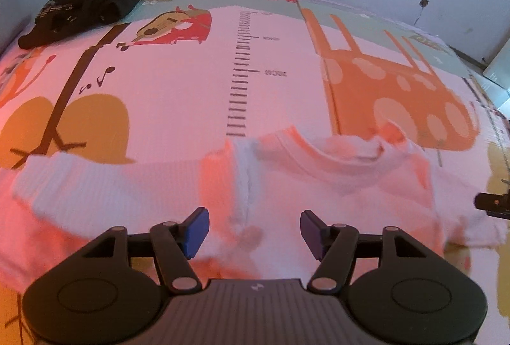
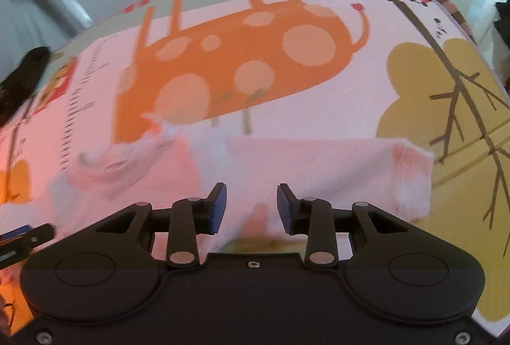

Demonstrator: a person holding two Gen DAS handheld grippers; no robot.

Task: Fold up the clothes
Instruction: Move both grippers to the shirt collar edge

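Note:
A white ribbed top [image 1: 134, 188] lies spread on the cartoon-printed play mat [image 1: 178, 90], its neckline [image 1: 318, 153] facing away. My left gripper [image 1: 254, 231] is open just above the garment near the left shoulder seam, holding nothing. In the right wrist view the same top [image 2: 318, 166] shows with its right sleeve end [image 2: 411, 172] flat on the mat. My right gripper [image 2: 251, 208] is open over the sleeve area, with cloth between and below the pads but not pinched.
A black garment [image 1: 83, 10] lies bunched at the mat's far left corner. The right gripper's tip [image 1: 492, 204] shows at the left view's right edge. The mat's right edge [image 2: 471, 35] borders the shiny floor. A wall stands behind the mat.

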